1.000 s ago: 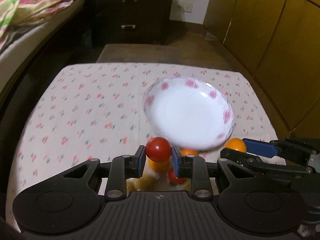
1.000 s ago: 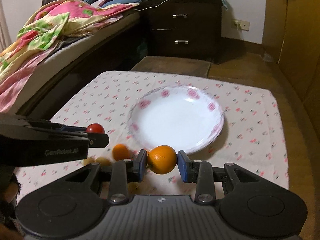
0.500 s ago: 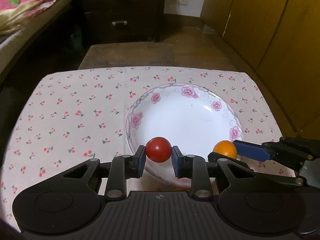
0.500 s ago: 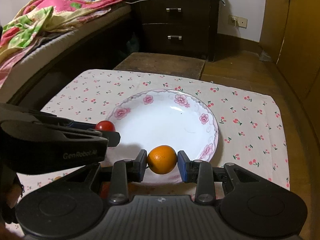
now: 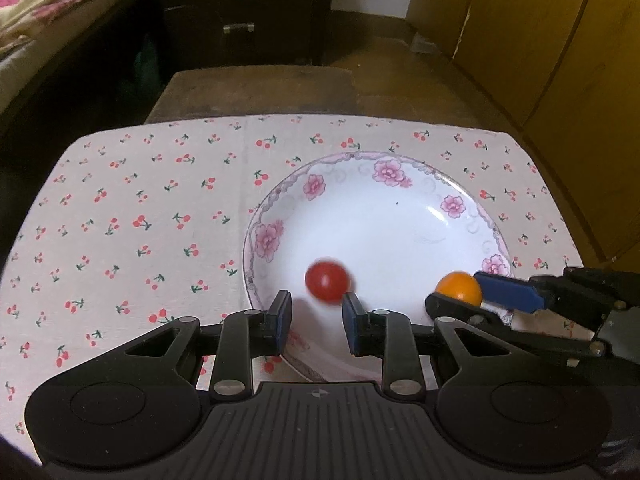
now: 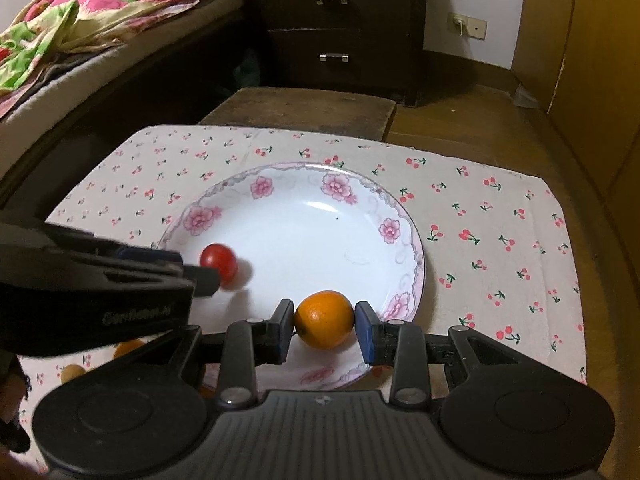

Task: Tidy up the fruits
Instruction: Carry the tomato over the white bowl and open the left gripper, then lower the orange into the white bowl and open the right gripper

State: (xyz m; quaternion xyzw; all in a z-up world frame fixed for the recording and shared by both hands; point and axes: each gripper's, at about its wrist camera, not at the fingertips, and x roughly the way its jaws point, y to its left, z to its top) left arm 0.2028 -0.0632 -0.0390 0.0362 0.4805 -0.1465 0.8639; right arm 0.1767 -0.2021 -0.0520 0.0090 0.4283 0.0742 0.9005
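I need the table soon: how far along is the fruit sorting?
Done: nothing lies settled in the plate yet. In hand: the red tomato, blurred, is just past the left gripper's pads over the plate, apparently released; the right gripper clamps an orange above the near rim. Left: at least two small fruits on the cloth beside the plate.

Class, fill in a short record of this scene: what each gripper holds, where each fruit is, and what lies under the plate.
Left gripper: jaws apart, nothing between them
Tomato: blurred, just beyond the left gripper, over the plate
Right gripper: shut on the orange, over the plate's near rim
Under plate: cherry-print cloth
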